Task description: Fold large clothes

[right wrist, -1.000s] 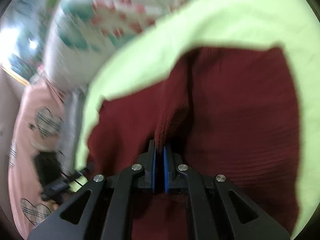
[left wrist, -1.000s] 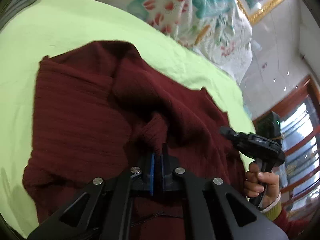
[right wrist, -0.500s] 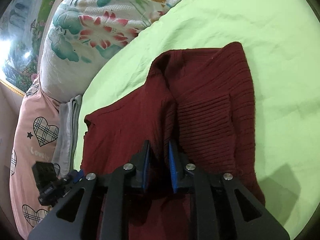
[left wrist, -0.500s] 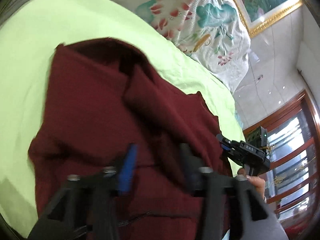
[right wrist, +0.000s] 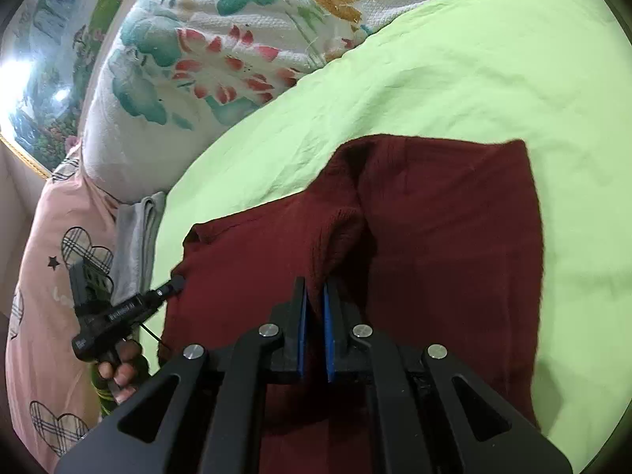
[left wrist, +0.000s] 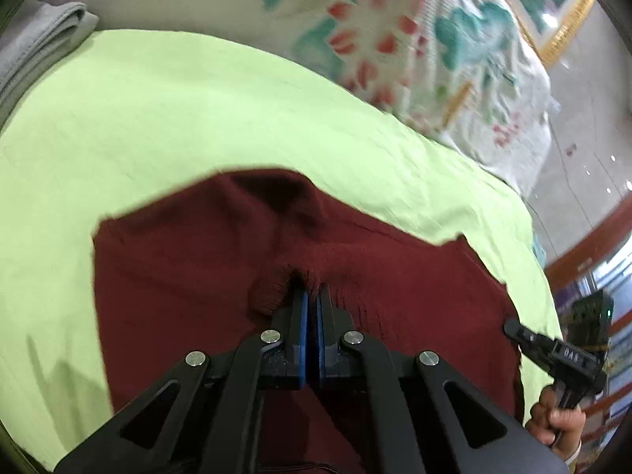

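We've got a dark red sweater (right wrist: 446, 237) spread on the green sheet (right wrist: 454, 79), bunched up down the middle, w/ the flowery pillow (right wrist: 221, 55) at the head of the bed. Left gripper (left wrist: 310, 298) is pinched tight on a ridge of knit near the center, blue pads basically closed w/ just cloth between. Right gripper (right wrist: 315, 296) also has a raised fold between its pads, jaws only a sliver apart, so it's clamped on fabric too.

Looks to us like we're mid-fold, prob abt to carry the middle or a sleeve across. Tips imo: lift both pinches together at the same height so the knit doesn't stretch lopsided, and keep the grip on the thick ribbed bit bc a thin pinch may slip out. Pull slow, this stuff sags under its own weight. Watch the far edge by the pillow, it's already wrinkled and could drag. Lay it down flat before letting go, don't drop it.
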A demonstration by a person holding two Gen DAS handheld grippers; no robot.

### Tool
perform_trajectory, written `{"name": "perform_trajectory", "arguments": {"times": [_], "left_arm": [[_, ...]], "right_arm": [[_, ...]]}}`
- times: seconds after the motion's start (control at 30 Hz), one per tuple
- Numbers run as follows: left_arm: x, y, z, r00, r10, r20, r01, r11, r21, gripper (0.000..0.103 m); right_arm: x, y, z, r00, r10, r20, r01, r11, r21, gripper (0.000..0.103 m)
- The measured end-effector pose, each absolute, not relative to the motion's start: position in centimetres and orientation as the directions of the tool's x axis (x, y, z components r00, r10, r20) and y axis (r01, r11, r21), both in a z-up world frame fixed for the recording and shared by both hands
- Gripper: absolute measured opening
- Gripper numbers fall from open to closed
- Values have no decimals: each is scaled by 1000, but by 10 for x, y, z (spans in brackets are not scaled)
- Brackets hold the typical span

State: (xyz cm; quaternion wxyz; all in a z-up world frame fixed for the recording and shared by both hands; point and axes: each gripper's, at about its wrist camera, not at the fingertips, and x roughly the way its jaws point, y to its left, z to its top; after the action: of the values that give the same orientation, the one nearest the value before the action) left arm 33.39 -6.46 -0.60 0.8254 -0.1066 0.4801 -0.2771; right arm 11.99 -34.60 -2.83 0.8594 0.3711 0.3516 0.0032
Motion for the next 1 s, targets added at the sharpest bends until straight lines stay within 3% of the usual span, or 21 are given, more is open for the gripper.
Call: {"name": "perform_trajectory", "arguments": {"times": [0.13, 0.27, 0.37, 0.57, 0.63, 0.83, 1.0], "left_arm": [[342, -66, -10, 368, -550, -750, 371, 826, -424, 2], [326, -59, -13, 346, -555, -756, 383, 820, -426, 7], [299, -39, -16, 340, -558, -757, 367, 820, -439, 10], [227, 24, -8, 390, -600, -698, 312, 800, -513, 28], [204, 52, -5, 414, -607, -678, 278, 794, -541, 44], [130, 128, -9, 420, -598, -682, 231, 798, -557, 56], [85, 155, -26, 363, -576, -733, 257, 817, -516, 59]], "right_arm": [[130, -349, -44, 729, 254, -636, 297, 719, 628, 9], [107, -353, -41, 743, 227, -629, 327, 698, 638, 26], [78, -346, -30, 763, 200, -614, 316, 713, 625, 27], [27, -325, -21, 773, 236, -588, 263, 725, 637, 39], [8, -320, -25, 761, 246, -601, 265, 728, 633, 41], [-45, -310, -34, 753, 237, -614, 277, 732, 623, 43], [-85, -313, -41, 759, 191, -622, 321, 722, 613, 50]]}}
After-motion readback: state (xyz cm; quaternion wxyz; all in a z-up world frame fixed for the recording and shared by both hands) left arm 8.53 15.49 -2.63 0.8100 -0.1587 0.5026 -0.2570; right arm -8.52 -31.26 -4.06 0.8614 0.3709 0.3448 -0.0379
